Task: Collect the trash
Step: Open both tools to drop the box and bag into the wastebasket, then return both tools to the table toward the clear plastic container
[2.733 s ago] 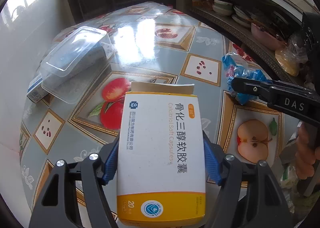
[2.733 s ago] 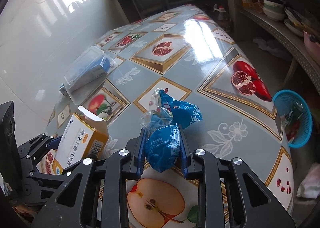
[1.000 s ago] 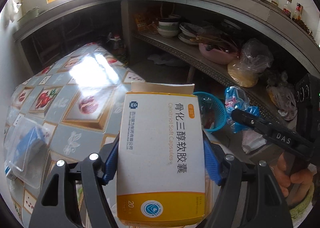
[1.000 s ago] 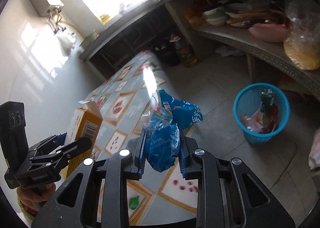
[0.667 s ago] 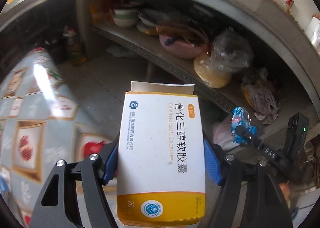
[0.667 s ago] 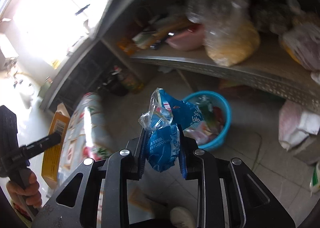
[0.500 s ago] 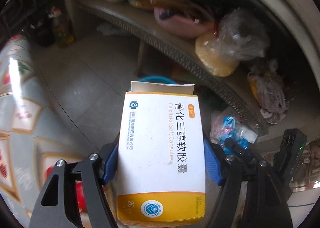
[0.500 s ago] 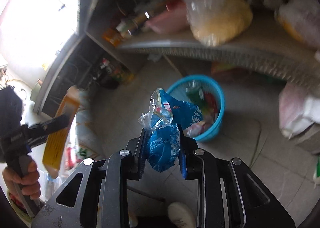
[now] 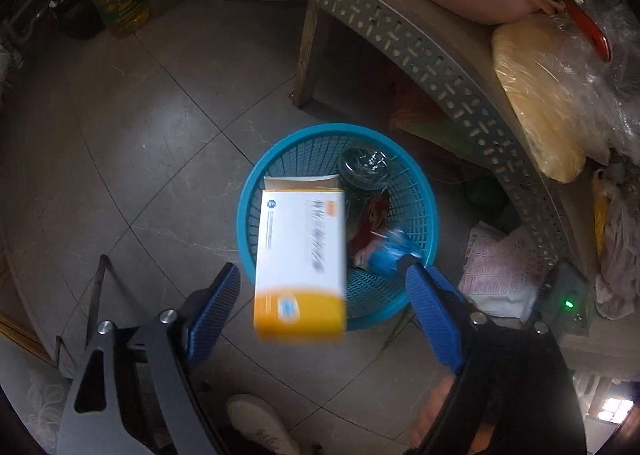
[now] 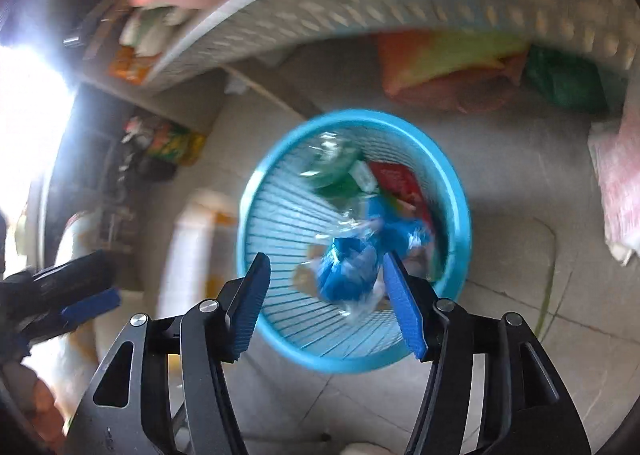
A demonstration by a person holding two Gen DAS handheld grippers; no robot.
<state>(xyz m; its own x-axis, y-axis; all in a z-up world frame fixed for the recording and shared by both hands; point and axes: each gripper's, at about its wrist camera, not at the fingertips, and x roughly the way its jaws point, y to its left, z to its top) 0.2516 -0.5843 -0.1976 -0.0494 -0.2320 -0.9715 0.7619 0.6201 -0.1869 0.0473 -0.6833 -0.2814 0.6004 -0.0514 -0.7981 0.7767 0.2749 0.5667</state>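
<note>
Both jaws opening, pads clear. Medicine box (image 9: 300,255) drops from left hand-held gripper (image 9: 324,287); blue wrapper (image 10: 348,267) from right hand-held gripper (image 10: 326,295), above blue basket (image 9: 248,191). A second ago both were clamped; deposit nearly done.

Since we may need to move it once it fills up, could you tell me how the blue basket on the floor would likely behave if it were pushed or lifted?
The blue basket looks like thin lattice plastic, so it is probably light and slightly flexible. Holding only a bottle and wrappers, it would likely slide easily on the smooth tile floor. Tall with open sides, it might tip if nudged near its rim.
</note>
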